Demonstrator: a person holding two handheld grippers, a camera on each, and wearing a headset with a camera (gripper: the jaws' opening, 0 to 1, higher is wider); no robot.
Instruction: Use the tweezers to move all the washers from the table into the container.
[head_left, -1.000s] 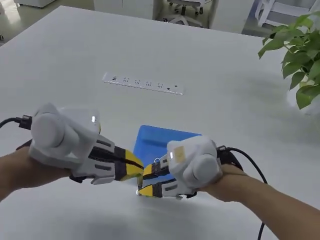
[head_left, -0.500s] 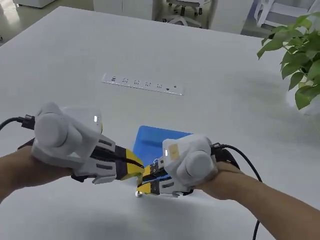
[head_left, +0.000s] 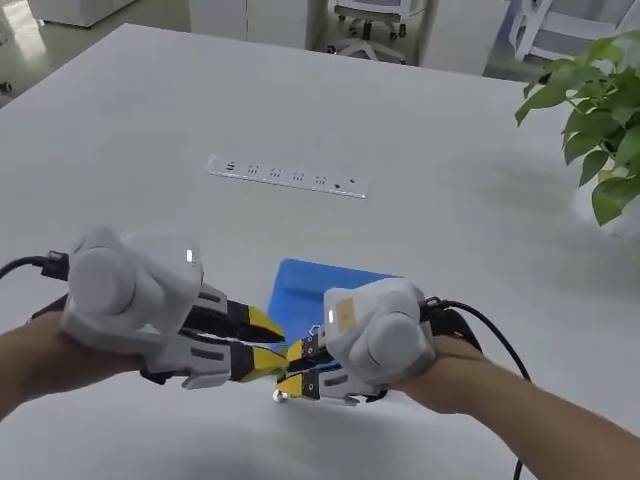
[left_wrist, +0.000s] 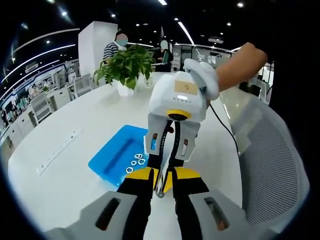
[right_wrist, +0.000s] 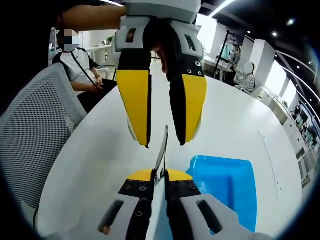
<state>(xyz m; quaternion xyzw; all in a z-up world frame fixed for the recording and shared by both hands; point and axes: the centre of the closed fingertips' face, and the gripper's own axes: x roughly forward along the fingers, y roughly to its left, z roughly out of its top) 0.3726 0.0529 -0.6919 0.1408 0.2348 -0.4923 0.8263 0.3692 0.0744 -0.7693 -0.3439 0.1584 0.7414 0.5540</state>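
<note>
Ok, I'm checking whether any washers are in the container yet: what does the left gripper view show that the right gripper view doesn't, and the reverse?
Left gripper view: a few washers lying in the blue container near the edge closer to the grippers, plus the power strip and potted plant. Right gripper view: the left gripper head-on, its fingers apart either side of the tweezers at their far end. Shared: the blue container, white table, mesh chair, and the tweezers clamped in the right gripper.
</note>
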